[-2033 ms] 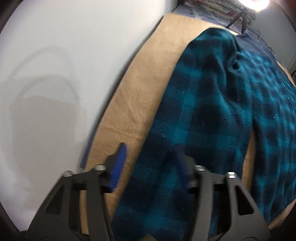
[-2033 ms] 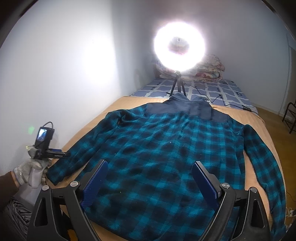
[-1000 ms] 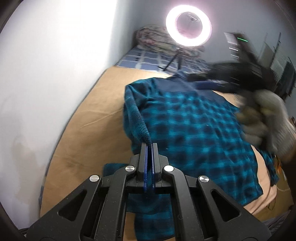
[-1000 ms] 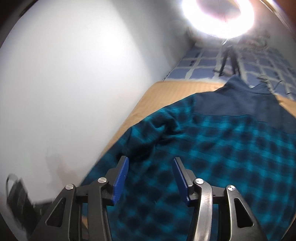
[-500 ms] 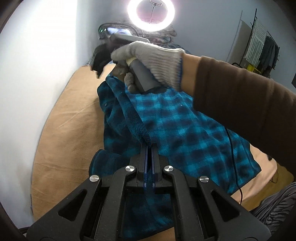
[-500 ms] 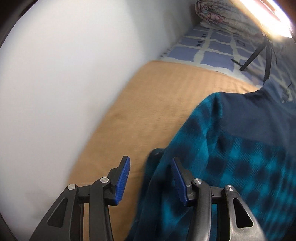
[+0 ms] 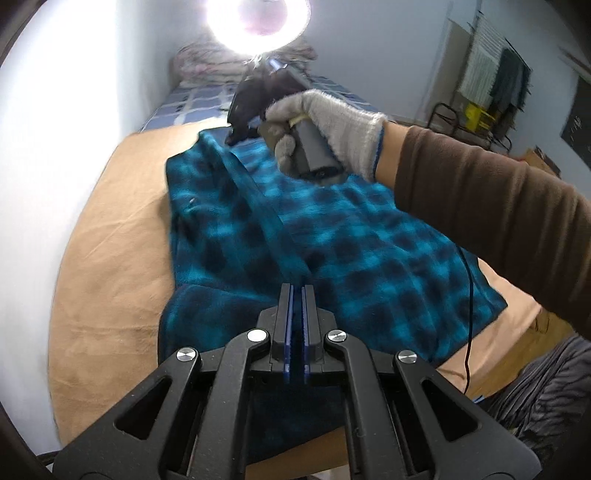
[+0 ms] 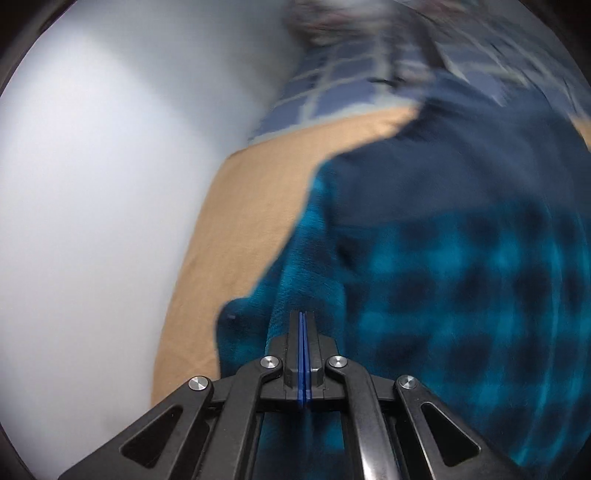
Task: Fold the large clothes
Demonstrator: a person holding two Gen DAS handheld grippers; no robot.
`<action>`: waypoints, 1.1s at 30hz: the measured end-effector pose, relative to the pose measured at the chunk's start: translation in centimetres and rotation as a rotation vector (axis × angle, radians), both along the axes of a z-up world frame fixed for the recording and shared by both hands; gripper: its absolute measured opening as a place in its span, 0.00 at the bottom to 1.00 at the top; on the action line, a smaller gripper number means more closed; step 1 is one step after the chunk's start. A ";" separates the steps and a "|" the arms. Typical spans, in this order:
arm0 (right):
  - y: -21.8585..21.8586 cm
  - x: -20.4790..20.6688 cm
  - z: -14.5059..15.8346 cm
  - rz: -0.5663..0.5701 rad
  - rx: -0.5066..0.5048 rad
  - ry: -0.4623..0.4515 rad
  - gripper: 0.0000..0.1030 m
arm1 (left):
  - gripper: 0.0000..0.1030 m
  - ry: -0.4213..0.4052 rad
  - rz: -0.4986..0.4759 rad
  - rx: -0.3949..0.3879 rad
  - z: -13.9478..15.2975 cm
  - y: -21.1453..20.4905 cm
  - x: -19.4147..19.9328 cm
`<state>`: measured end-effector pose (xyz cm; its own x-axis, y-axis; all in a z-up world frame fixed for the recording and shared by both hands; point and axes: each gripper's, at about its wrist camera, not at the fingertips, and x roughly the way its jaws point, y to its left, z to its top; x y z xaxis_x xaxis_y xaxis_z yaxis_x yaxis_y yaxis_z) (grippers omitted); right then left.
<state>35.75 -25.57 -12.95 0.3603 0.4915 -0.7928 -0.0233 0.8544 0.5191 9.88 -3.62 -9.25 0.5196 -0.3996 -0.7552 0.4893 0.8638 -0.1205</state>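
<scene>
A teal and black plaid fleece shirt (image 7: 369, 258) lies on a tan blanket (image 7: 110, 258). My left gripper (image 7: 296, 290) is shut on a raised fold of the shirt, which runs taut away from its tips. A gloved hand (image 7: 332, 125) with a brown sleeve holds my right gripper (image 7: 231, 142) at the far end of that fold, by the shoulder. In the blurred right wrist view my right gripper (image 8: 303, 315) is shut, with a ridge of the shirt (image 8: 443, 277) pinched at its tips beside the dark navy yoke (image 8: 424, 177).
A white wall (image 7: 55, 147) runs close along the blanket's left side. A bright ring light (image 7: 258, 22) stands at the far end on blue checked bedding (image 7: 192, 103). A thin cable (image 7: 469, 295) hangs at the right, with striped cloth (image 7: 546, 387) below.
The right gripper dropped to the shirt's shoulder edge and its jaws closed on the fabric. The left gripper kept its grip and carried the fold across; the view rolled.
</scene>
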 end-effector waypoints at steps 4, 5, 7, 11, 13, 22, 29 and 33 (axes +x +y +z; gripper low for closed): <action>-0.4 -1.0 -0.3 0.037 -0.054 -0.005 0.47 | 0.01 0.022 -0.054 0.016 -0.5 -1.6 -0.9; -0.1 -1.1 -0.1 0.051 -0.075 -0.015 0.53 | 0.02 0.033 -0.061 0.017 -0.5 -1.7 -0.9; 1.0 -1.2 0.1 0.083 -0.179 -0.050 0.50 | 0.02 0.055 -0.054 0.008 -0.6 -1.2 -0.7; 2.3 -1.8 -1.7 0.127 -0.370 -0.005 0.35 | 0.08 0.112 0.046 -0.046 -1.1 2.4 0.2; 1.6 -2.8 -1.2 0.123 -0.334 -0.022 0.35 | 0.24 0.151 0.124 -0.087 -1.9 4.8 0.5; 4.8 -5.9 3.3 0.254 -0.259 -0.115 0.40 | 0.32 0.341 0.383 -0.347 -7.1 11.9 -0.4; 9.0 -9.2 2.8 0.365 -0.255 -0.077 0.40 | 0.39 0.266 0.470 -0.332 -6.0 13.3 2.0; 7.6 -13.3 0.4 0.389 -0.075 0.025 0.41 | 0.39 0.270 0.544 -0.357 -6.1 15.5 1.8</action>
<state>22.45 -17.95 -12.57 0.1386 0.5283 -0.8377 -0.3410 0.8196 0.4605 11.69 11.91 -15.34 0.5289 -0.3833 -0.7572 -0.0882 0.8625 -0.4983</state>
